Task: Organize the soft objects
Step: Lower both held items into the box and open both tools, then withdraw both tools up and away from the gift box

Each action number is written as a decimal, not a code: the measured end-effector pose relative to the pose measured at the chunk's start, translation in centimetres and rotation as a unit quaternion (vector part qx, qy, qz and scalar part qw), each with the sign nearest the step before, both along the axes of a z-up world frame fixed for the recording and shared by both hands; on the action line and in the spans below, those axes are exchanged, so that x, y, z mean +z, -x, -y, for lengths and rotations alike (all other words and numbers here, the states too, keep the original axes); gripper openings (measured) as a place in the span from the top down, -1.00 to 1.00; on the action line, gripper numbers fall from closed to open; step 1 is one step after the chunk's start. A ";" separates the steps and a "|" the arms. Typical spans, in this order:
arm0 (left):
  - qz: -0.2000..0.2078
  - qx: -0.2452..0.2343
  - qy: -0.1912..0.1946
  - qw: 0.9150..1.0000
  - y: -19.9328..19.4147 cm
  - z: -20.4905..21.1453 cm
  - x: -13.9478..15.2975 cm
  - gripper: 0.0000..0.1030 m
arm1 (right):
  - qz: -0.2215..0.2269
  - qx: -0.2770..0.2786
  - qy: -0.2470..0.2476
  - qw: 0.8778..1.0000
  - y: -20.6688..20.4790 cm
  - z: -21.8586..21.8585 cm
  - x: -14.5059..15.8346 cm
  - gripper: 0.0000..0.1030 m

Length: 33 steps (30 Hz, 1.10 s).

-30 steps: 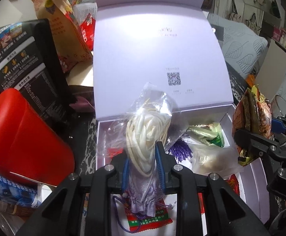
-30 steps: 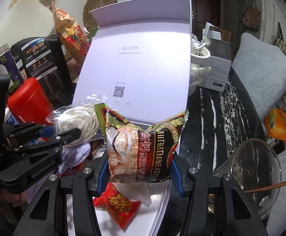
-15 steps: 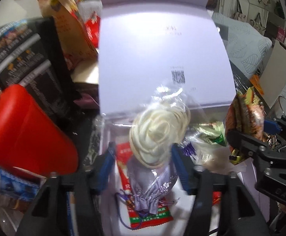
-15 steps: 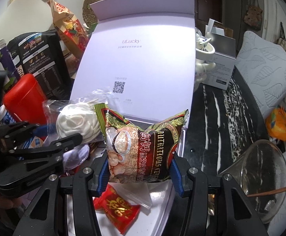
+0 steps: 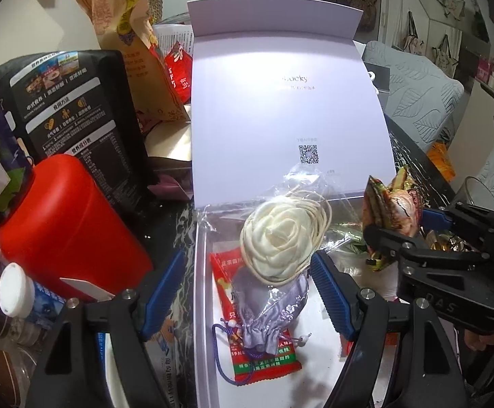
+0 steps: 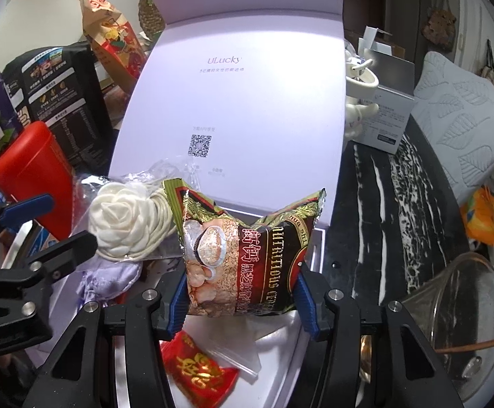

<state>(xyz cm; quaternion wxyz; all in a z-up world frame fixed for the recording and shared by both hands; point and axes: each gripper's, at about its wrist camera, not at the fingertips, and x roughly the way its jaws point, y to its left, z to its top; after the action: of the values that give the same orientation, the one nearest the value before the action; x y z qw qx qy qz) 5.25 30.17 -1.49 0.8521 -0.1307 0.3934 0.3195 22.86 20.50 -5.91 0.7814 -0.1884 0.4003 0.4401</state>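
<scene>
Dark marbled worktop (image 6: 393,210) carries the pale lilac box (image 5: 202,306), lid raised behind it, and that is where we see the soft things gather. Between the spread jaws of our left hand-held gripper (image 5: 243,292) lies a white rose in a clear bag (image 5: 274,241), resting on a lilac drawstring pouch (image 5: 270,309) that lies over a red sachet (image 5: 263,360). Those jaws have just been opening, and the blue pads stand clear of the rose on both sides. Our right hand-held gripper (image 6: 241,292) is clamped on a cereal packet (image 6: 243,251), held up over the box just beside the rose.

Only the right wrist view shows the packet's printed face, a second red sachet (image 6: 196,370) below it and a glass bowl (image 6: 464,309) off to that gripper's right. Only the left wrist view shows the sachet under the pouch. A red container (image 5: 60,227) stands to the left gripper's left.
</scene>
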 end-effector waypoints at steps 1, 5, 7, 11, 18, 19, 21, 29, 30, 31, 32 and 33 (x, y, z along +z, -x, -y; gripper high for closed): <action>0.000 0.000 0.002 1.000 0.1 0.2 0.0 -0.47 | 0.001 0.000 0.001 1.000 0.0 -0.1 0.0 -0.03; 0.000 -0.001 0.012 1.000 -0.1 0.0 -0.4 -0.47 | 0.007 0.004 0.013 1.000 0.1 -0.7 -0.2 -0.06; -0.002 0.000 0.016 1.000 -0.1 -0.2 -0.6 -0.47 | 0.003 0.006 0.019 1.000 0.0 -1.0 -0.4 -0.13; -0.004 0.004 0.024 1.000 0.1 -0.6 -0.9 -0.47 | -0.009 0.009 0.026 1.000 -0.4 -1.5 -0.9 -0.29; -0.004 0.005 0.027 1.000 0.0 -0.9 -0.9 -0.47 | -0.025 0.009 0.045 0.999 -0.9 -2.1 -2.0 -0.38; -0.004 0.005 0.028 1.000 0.0 -0.9 -0.9 -0.47 | -0.026 0.011 0.046 0.999 -0.9 -2.1 -2.1 -0.43; -0.005 0.006 0.027 1.000 0.0 -1.0 -0.9 -0.47 | -0.025 0.015 0.049 0.998 -0.7 -2.3 -2.1 -0.53; 0.003 0.012 0.028 1.000 0.4 -1.1 -0.7 -0.47 | -0.001 0.003 0.030 1.000 0.0 -1.5 -0.3 -0.73; 0.003 0.013 0.028 1.000 0.4 -1.1 -0.6 -0.47 | -0.001 -0.001 0.025 1.000 0.0 -1.3 -0.1 -0.73; 0.005 0.014 0.027 1.000 0.5 -1.0 -0.5 -0.47 | 0.001 -0.004 0.022 1.000 0.0 -1.1 0.1 -0.73; 0.007 0.014 0.027 1.000 0.5 -1.0 -0.4 -0.47 | 0.004 -0.005 0.020 1.000 0.1 -1.0 0.4 -0.71; 0.009 0.015 0.025 1.000 0.6 -1.0 -0.2 -0.47 | 0.005 -0.004 0.016 1.000 0.1 -0.8 0.7 -0.69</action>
<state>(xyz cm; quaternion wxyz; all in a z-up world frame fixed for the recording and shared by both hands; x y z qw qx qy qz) 4.69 31.15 -1.73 0.8473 -0.1608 0.3912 0.3211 22.71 21.31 -5.25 0.7819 -0.2016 0.4046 0.4293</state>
